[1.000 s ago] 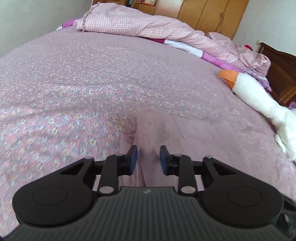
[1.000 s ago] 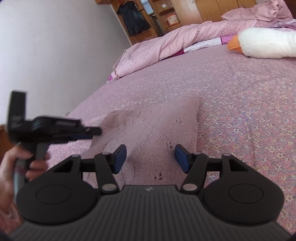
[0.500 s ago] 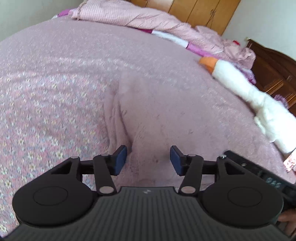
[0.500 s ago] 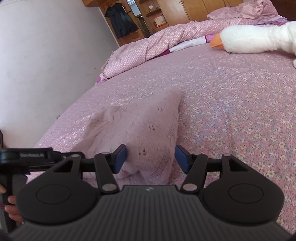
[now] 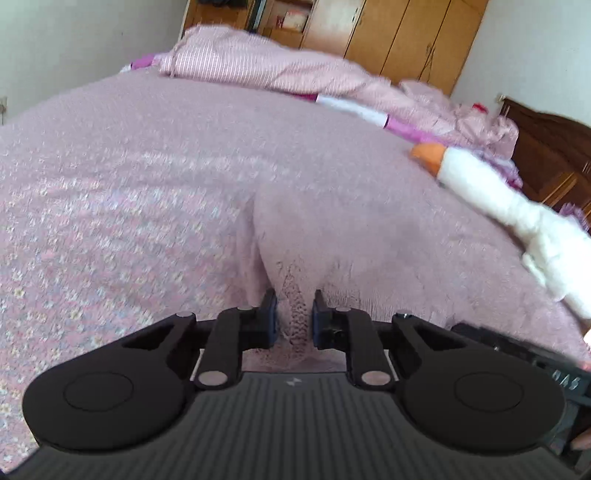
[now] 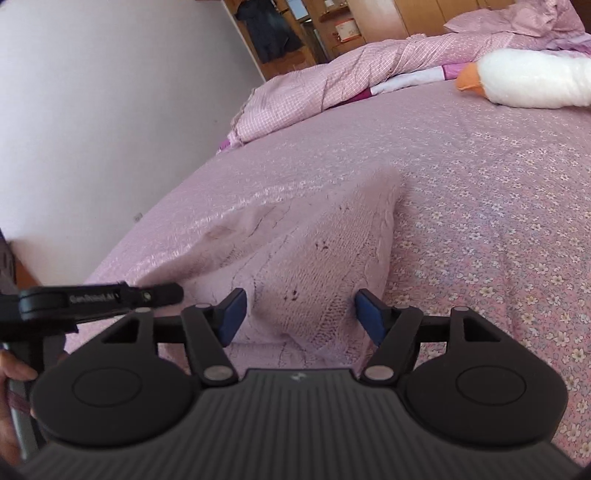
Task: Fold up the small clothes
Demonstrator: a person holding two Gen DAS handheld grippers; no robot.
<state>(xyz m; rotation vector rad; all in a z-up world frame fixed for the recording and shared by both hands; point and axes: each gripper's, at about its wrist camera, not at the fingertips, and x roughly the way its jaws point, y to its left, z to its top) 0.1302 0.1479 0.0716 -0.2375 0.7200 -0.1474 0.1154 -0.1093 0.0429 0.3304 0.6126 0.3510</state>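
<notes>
A pale pink knitted garment (image 5: 332, 236) lies on the flowered pink bedspread (image 5: 110, 206), its near edge bunched up. My left gripper (image 5: 293, 319) is shut on a fold of that near edge, knit fabric pinched between the blue pads. In the right wrist view the same knitted garment (image 6: 314, 258) rises as a ridge between the fingers of my right gripper (image 6: 299, 314), which stands open around the near hem without pinching it. The left gripper (image 6: 99, 301) shows at the left edge of that view, held by a hand (image 6: 14, 373).
A white plush goose with an orange beak (image 5: 517, 221) lies at the bed's right side. A rumpled pink checked quilt (image 5: 280, 70) runs along the far end. Wooden wardrobes (image 5: 388, 33) and a dark wooden headboard (image 5: 554, 147) stand behind. A white wall (image 6: 92, 110) borders the left.
My left gripper has closed from open onto the garment's near edge, lifting it. The right gripper stayed open and moved closer around the hem.
</notes>
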